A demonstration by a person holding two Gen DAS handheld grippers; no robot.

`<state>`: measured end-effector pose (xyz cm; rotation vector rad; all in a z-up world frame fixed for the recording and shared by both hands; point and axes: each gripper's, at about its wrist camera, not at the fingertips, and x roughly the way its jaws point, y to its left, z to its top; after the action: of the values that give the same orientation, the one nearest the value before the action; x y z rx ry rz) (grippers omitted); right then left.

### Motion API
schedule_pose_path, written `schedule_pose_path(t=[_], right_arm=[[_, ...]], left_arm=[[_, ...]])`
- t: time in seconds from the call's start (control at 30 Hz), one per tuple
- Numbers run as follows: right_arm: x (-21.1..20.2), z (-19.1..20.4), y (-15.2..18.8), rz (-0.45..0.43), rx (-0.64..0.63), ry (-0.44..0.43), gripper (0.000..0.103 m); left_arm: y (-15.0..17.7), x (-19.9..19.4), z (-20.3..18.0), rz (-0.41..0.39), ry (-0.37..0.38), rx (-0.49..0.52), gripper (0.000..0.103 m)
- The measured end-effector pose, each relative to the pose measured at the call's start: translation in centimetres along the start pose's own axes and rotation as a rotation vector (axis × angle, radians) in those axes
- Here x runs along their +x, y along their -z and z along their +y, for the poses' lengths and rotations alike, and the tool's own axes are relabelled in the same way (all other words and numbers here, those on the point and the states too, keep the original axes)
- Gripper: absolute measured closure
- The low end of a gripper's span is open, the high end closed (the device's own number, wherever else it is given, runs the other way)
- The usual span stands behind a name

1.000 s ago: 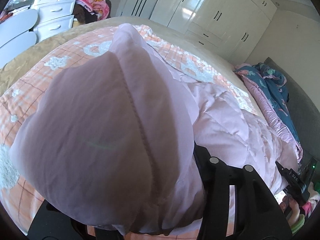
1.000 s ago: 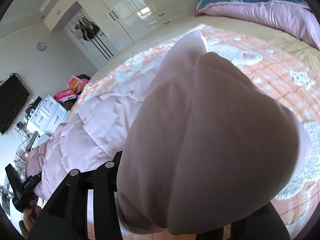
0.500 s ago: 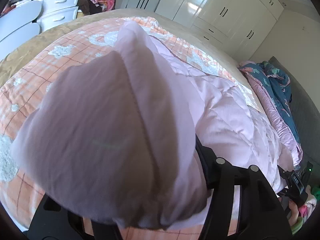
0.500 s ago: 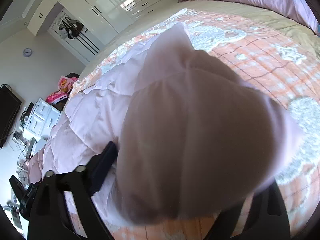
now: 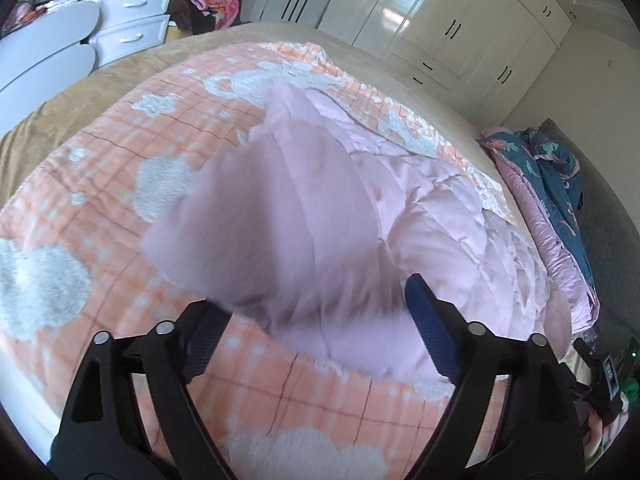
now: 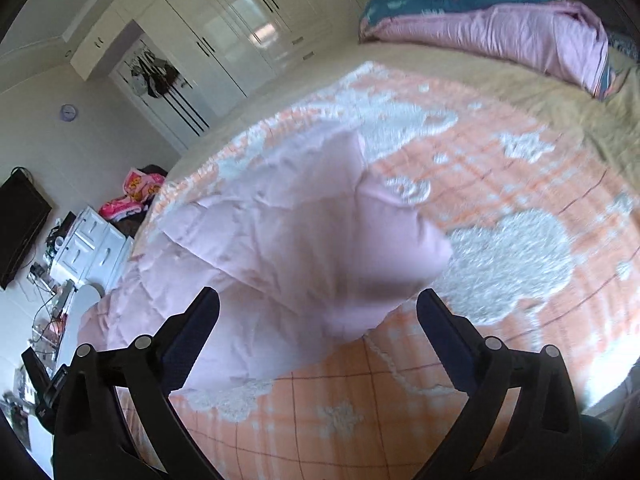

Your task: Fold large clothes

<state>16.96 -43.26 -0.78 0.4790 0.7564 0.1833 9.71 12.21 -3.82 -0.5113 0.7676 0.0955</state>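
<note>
A pale pink quilted padded garment (image 5: 432, 216) is spread across the middle of an orange checked bedspread with white fluffy cloud patches (image 5: 120, 184), with its bulk trailing toward the right of the left wrist frame. A blurred flap of the same fabric is seen in the centre of both frames, just ahead of the fingers and apparently in the air; it is judged to be a hem or sleeve cast over the body of the garment so that one layer lies on another. The left gripper (image 5: 312, 328) is seen at the bottom of its frame with its jaws spread wide and nothing pinched between them. The right gripper (image 6: 320, 328) is likewise held wide apart at the bottom of its frame, gripping nothing. Both are probably parted so that the fabric can fall free and settle flat. A folded teal floral and pink duvet (image 6: 500, 20) is left at the upper right of the right wrist frame, well apart from the work.
</note>
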Motion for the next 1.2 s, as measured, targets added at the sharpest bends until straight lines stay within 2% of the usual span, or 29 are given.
schedule_pose_path(t=[0.17,0.4,0.73,0.97,1.2], right_arm=[[-3.7,1.0,-0.2,-0.074,-0.064,-0.007,0.004],[-8.5,3.1,-0.2,-0.161,-0.163,-0.027,0.004],[-13.6,6.9,1.6,-0.247,-0.315,-0.062,0.004],[-14.5,9.2,3.9,-0.242,-0.390,-0.089,0.004],[-11.9,11.2,7.1,-0.159,-0.492,-0.056,0.004]], left_arm=[[0.3,-3.2,-0.8,-0.062,-0.027,0.042,0.017],[0.1,-8.2,-3.9,-0.169,-0.005,0.125,0.009],[1.8,-11.6,-7.3,-0.215,0.032,0.211,0.009],[3.5,-12.5,-8.9,-0.230,0.048,0.263,0.009],[6.0,-11.8,-9.9,-0.193,0.082,0.290,0.009]])
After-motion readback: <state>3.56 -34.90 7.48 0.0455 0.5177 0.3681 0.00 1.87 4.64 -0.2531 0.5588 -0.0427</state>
